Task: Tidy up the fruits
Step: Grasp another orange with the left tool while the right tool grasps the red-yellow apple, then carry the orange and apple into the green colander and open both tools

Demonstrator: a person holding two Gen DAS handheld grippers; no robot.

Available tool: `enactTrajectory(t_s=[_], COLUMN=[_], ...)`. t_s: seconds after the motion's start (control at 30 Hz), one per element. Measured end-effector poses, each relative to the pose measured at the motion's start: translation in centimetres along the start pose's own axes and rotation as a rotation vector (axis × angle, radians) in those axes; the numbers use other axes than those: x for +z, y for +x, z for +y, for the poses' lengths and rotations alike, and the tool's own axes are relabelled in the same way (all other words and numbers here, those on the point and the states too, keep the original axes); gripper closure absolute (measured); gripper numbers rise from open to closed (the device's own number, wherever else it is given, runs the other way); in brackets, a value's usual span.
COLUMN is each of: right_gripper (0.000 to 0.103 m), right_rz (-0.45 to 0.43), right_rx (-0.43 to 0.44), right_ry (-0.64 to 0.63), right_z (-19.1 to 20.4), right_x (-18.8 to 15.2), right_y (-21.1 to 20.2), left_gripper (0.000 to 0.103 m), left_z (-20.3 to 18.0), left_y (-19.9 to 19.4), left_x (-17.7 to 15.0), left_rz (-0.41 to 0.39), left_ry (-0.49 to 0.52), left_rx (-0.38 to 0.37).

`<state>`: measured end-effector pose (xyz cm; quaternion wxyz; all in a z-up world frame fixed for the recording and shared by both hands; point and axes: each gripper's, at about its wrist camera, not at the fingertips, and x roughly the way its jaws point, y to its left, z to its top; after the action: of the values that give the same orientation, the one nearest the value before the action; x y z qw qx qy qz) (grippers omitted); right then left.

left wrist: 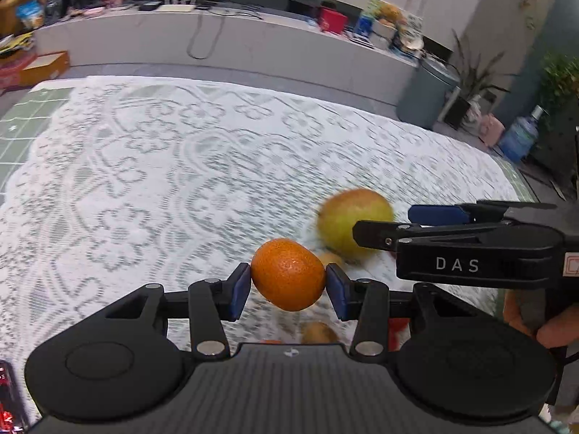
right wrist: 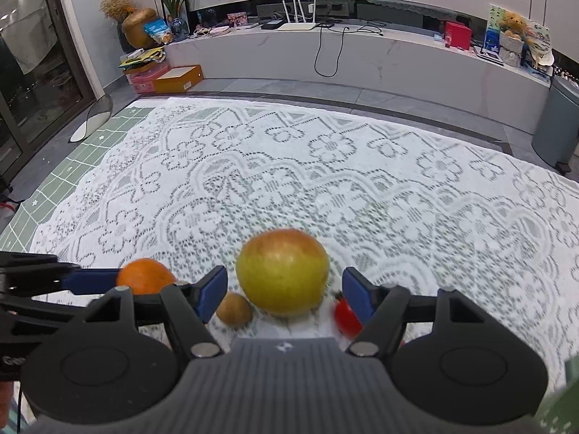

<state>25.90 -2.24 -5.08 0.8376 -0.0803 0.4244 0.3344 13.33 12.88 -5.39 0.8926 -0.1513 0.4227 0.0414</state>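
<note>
The left gripper (left wrist: 288, 285) has its blue fingers (left wrist: 240, 291) clamped on an orange (left wrist: 288, 274), one pad pressing each side, and the fruit looks lifted a bit above the white lace cloth (left wrist: 152, 166) that covers the table. A green grid mat (left wrist: 21, 133) peeks out from under the cloth on the left edge.

The right gripper (right wrist: 284, 291) has its fingers (right wrist: 211, 293) spread wide apart, with a yellow-green apple (right wrist: 283, 271) showing a reddish blush sitting on the cloth between them. Neither pad seems to touch the apple, there's a visible gap on both sides. A small brown fruit (right wrist: 234, 307), maybe a kiwi but it's too blurry to be sure, lies just beside the apple at its lower left, close to the left finger. A small red fruit (right wrist: 345, 314) sits right by the right finger, partly hidden behind it, and I can't tell if they touch.

From the left wrist view the right gripper comes in from the right side, with the apple (left wrist: 353, 218) just past its tips. From the right wrist view the orange (right wrist: 144, 275) shows at the left, held in the other gripper.

In the background there's a long white shelf (right wrist: 362, 47) with clutter, and a grey bin (right wrist: 555, 123) on the floor.
</note>
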Motion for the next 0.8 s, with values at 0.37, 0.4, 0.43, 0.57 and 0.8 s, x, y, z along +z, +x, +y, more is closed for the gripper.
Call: enactTrajectory(t_s=[0.37,0.4,0.43,0.57,0.8], right_gripper=[0.035,0.035,0.035,0.036,0.038], right_rz=[0.057,0.062,0.066,0.078,0.085], right_rx=[-0.017,-0.015,-0.014,-0.011,-0.015], right_ry=[-0.044,-0.045,-0.046,-0.058,-0.069], right_z=[0.4,0.5,0.5,0.9,1.2], right_x=[0.9,0.9,0.9,0.8,0.9], right_y=[3.4,3.6,3.7,4.1,4.3], left_gripper=[0.052,0.052,0.052,0.052,0.052], left_z=[1.7,1.8,1.8,1.8,2.0], left_y=[0.2,0.3,0.4,1.0,1.9], left_x=[0.4,0.4,0.4,0.3,-0.6], left_rz=[-0.004,-0.004,-0.003,0.017,0.054], left_ry=[-0.042,-0.042,-0.043,-0.039,-0.034], left_rx=[0.029,0.028,0.029,0.049,0.052])
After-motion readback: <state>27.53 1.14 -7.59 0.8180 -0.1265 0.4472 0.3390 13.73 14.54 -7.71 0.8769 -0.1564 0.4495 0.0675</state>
